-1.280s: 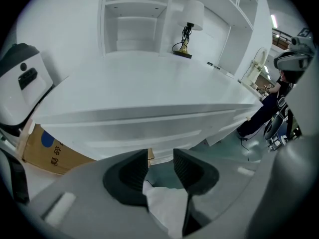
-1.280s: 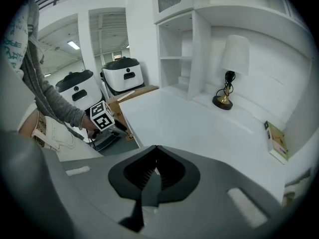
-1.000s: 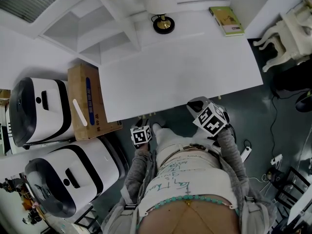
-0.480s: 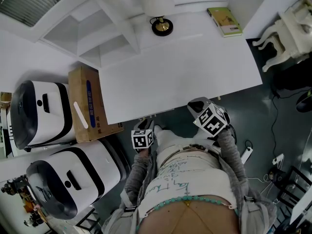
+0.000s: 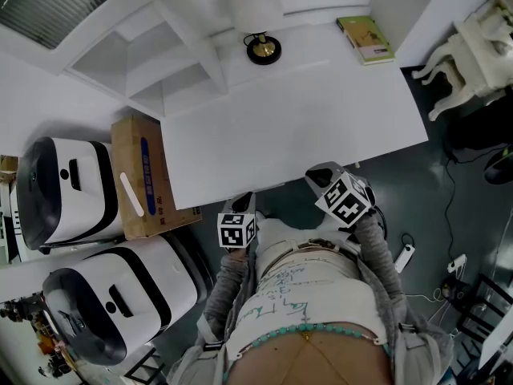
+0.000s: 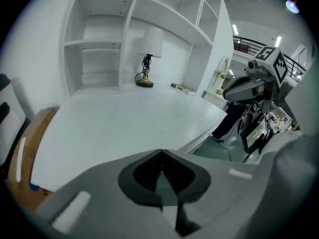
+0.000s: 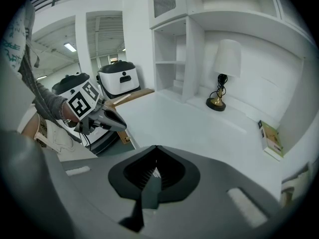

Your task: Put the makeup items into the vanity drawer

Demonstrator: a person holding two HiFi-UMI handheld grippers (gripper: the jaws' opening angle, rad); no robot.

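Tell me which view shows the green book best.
The head view: the green book lies cover-up, seen whole from above. The right gripper view shows it slanted and foreshortened; the left gripper view, only a tiny sliver.

Left tool (image 6: 162, 158), right tool (image 7: 156, 156): jaws together.

On the vanity (image 5: 304, 127), a lamp (image 5: 263, 48) stands at the back, with a book (image 5: 365, 38) to its right near the far corner. Shelves (image 5: 152, 62) rise behind the vanity's left part. A box (image 5: 143, 175) sits just beside the vanity's left end. One machine (image 5: 60, 187) stands left of the box, and another (image 5: 112, 295) stands nearer the person. A chair (image 5: 469, 50) stands off to the vanity's right.
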